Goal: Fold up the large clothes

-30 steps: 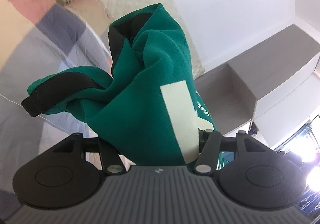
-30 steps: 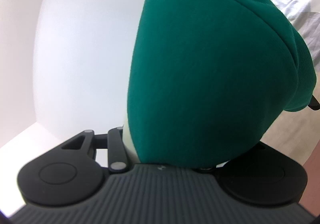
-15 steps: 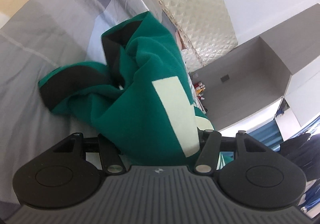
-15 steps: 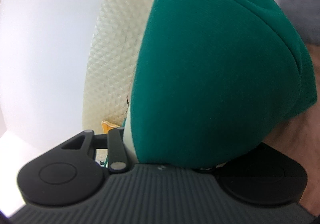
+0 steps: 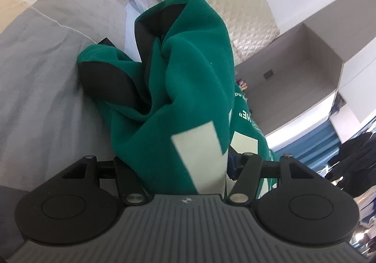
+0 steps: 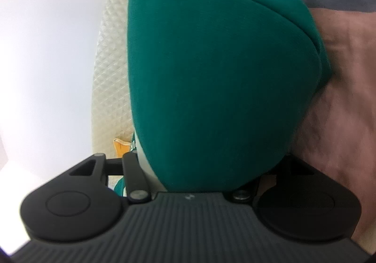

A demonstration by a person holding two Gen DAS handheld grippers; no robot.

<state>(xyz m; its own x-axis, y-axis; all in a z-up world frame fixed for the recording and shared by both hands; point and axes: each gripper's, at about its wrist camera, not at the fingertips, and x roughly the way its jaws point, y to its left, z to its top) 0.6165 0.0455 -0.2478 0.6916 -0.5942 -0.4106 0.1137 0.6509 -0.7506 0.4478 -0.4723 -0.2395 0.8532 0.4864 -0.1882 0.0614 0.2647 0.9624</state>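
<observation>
**Both tongs gripping the green sweatshirt above the bed**

You hold the green sweatshirt (image 5: 192,89) bunched between both tools. Your left gripper (image 5: 185,169) is clamped on cloth near the pale printed stripe (image 5: 199,152), and the rest of the garment spills forward in twists, its black cuffs (image 5: 105,79) drooping onto or just above the grey patchwork bedspread (image 5: 42,63). Your right gripper (image 6: 192,176) is closed on a thick fold of the same sweatshirt (image 6: 218,70), which fills most of that view; its fingertips are buried in fabric.

The step looks like laying the garment out before any fold. To do it well, draw your two hands apart so the cloth between them pulls taut, then lower it so the hanging sleeves touch down first and flatten rather than tuck under. Keep both grips firm until the body lies flat; letting go early would likely leave the twisted bundle you see now.

The open grey wall cabinet (image 5: 305,70) beside the quilted headboard (image 5: 235,4) holds some small items at its near edge, too small to identify.
</observation>
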